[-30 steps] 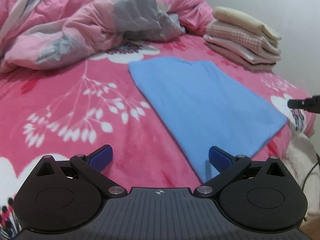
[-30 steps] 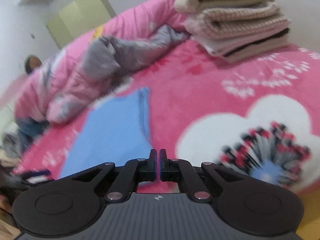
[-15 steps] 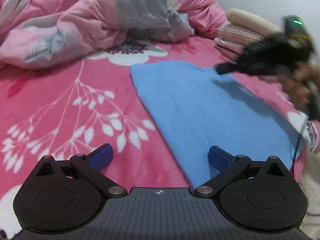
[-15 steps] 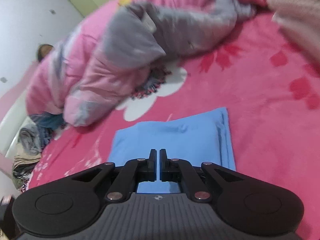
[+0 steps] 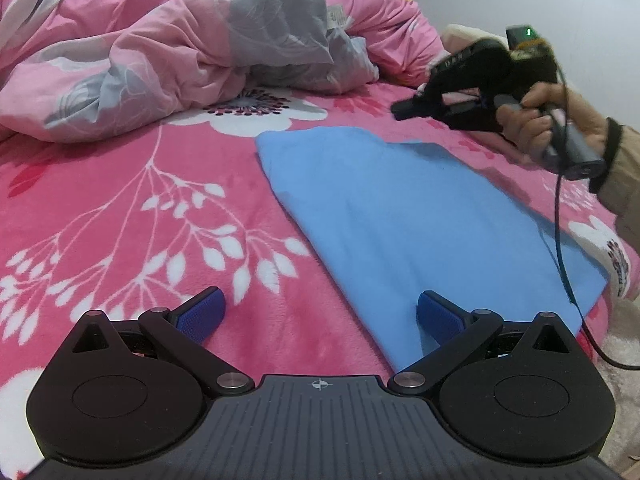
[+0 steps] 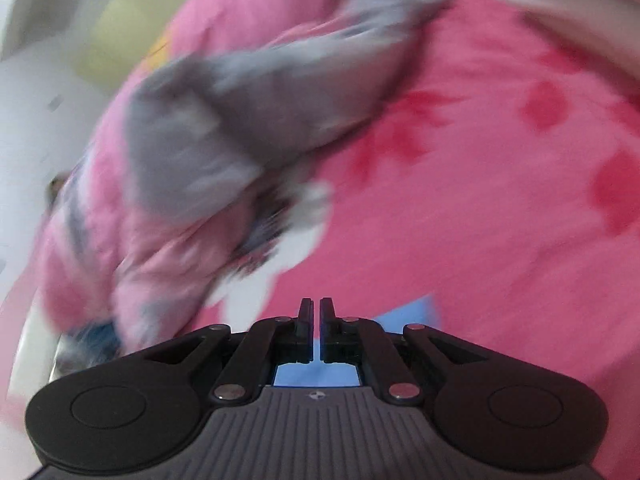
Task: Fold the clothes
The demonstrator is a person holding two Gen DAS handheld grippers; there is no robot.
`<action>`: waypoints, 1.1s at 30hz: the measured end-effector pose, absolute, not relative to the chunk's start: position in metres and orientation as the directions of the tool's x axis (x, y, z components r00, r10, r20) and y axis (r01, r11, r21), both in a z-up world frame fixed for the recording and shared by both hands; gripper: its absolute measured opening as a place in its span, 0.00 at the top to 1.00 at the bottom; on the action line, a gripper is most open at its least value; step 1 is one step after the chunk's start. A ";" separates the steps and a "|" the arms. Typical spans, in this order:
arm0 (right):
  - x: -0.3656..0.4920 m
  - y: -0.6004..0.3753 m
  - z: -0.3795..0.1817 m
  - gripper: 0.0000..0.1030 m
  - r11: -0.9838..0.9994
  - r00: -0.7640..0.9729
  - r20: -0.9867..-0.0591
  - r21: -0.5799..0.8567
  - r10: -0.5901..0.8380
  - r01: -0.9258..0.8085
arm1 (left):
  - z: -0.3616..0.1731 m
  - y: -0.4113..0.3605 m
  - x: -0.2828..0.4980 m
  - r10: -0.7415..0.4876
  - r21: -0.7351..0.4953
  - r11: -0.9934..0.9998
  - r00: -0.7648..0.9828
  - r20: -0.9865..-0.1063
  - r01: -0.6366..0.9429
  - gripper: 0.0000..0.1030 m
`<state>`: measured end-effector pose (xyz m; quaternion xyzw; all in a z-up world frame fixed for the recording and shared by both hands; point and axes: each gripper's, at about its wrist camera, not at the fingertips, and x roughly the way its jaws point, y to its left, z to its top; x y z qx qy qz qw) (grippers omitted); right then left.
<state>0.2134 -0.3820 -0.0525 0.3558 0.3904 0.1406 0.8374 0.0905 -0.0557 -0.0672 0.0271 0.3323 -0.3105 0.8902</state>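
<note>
Blue garment (image 5: 420, 216) lies flat on the pink floral blanket (image 5: 140, 208), centre right of the left wrist frame. Left gripper (image 5: 320, 314) at lower centre, fingers wide apart, nothing between them. Right gripper (image 6: 316, 320), fingers together, empty, above the garment's far corner; crumpled quilt (image 5: 180, 52) upper left

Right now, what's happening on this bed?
A person is folding clothes with a hand-held gripper in each hand. A blue garment, already folded flat, lies on the pink blanket. The left hand-held gripper is open, low at the garment's near edge, gripping nothing. The right hand-held gripper is shut and empty, held above the garment's far side. A crumpled duvet lies behind.
</note>
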 end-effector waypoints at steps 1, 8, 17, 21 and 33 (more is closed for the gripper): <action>0.216 -0.367 -0.054 0.98 0.701 0.620 -0.555 0.713 0.555 0.010 | -0.067 -0.056 0.090 -0.535 -0.158 0.806 0.588 -0.607 0.570 0.00; 0.261 -0.317 -0.097 1.00 0.621 0.526 -0.561 0.780 0.639 0.077 | -0.066 -0.053 0.090 -0.540 -0.173 0.806 0.582 -0.607 0.567 0.00; 0.178 -0.352 -0.044 0.98 0.545 0.662 -0.429 0.838 0.615 0.037 | -0.058 -0.048 0.096 -0.554 -0.238 0.810 0.567 -0.609 0.536 0.00; 0.119 -0.365 -0.043 0.97 0.486 0.686 -0.353 0.874 0.636 0.000 | -0.046 -0.056 0.105 -0.530 -0.217 0.825 0.583 -0.616 0.521 0.00; 0.030 -0.433 -0.130 0.97 0.280 0.819 -0.296 0.944 0.492 0.173 | -0.061 -0.035 0.147 -0.300 -0.132 0.948 0.676 -0.673 0.290 0.01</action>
